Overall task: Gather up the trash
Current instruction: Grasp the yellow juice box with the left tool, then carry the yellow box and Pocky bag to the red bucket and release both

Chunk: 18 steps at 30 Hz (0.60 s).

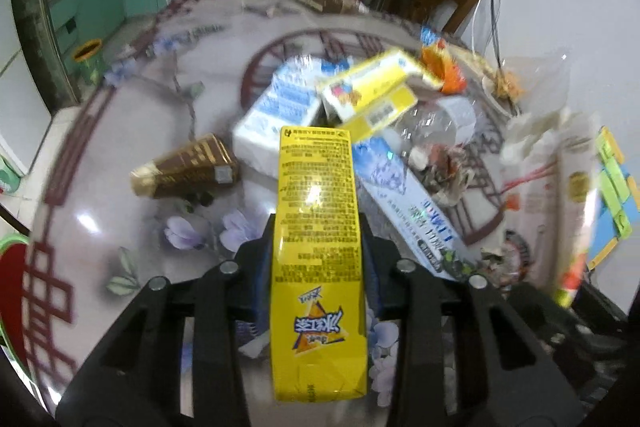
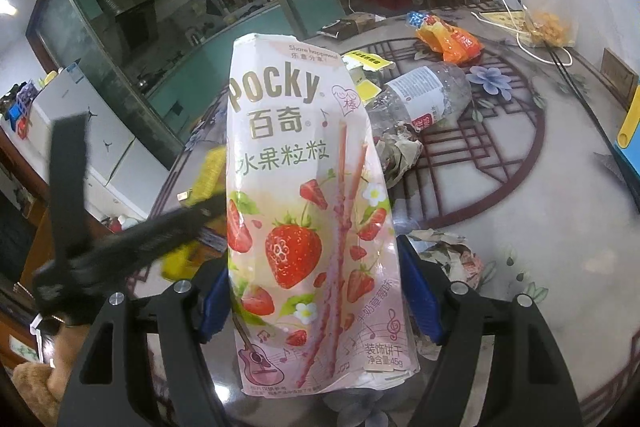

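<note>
My left gripper (image 1: 318, 251) is shut on a yellow drink carton (image 1: 316, 227) and holds it above the table. Beyond it lies a pile of trash: a brown carton (image 1: 188, 167), a blue-white box (image 1: 276, 111), a yellow-white box (image 1: 372, 87), a toothpaste box (image 1: 408, 195) and a clear plastic bottle (image 1: 436, 127). My right gripper (image 2: 316, 279) is shut on a pink Pocky box (image 2: 308, 211), held upright above the table. In the right wrist view the left gripper (image 2: 120, 247) with its yellow carton shows blurred at left. The plastic bottle (image 2: 424, 95) and crumpled paper (image 2: 400, 155) lie behind the Pocky box.
An orange snack bag (image 2: 448, 43) and a bag of snacks (image 2: 548, 27) with white cables lie at the table's far right. A round patterned table (image 2: 520, 211) bears it all. A white paper bag (image 1: 548, 163) and coloured blocks (image 1: 612, 183) sit at the right edge.
</note>
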Available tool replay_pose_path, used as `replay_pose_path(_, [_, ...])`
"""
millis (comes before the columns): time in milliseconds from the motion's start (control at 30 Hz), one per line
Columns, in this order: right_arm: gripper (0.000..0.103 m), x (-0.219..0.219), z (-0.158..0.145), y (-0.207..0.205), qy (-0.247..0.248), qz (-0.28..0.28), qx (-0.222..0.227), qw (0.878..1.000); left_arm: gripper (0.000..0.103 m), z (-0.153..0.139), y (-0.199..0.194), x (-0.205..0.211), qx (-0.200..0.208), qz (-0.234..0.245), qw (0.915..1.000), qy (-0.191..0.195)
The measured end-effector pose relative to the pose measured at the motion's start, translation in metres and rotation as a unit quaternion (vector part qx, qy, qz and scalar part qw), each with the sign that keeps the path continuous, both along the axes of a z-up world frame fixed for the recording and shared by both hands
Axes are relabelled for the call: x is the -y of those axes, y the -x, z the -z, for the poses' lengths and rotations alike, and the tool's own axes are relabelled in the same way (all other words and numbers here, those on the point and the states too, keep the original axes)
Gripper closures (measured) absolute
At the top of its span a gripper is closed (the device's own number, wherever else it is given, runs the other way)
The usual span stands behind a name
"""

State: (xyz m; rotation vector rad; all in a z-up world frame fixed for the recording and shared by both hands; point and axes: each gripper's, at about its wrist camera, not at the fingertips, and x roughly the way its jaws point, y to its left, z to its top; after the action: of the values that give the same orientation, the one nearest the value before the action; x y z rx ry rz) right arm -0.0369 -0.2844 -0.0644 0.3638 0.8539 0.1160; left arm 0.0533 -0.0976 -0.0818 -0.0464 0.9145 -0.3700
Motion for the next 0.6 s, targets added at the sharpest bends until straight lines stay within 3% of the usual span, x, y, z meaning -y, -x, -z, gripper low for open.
replay_pose_path(300, [0.032,-0.013,-0.007,0.005,0.027,-0.011,0.019,0.999,0.067,-0.043,0.027,-0.020,0.066,0.011,0.9977,-0.012])
replay_pose_path(600, [0.032,-0.036,-0.038,0.014,0.057,-0.022,0.067,0.996,0.067,-0.059,0.044,-0.047,0.094,0.006,0.9954,-0.020])
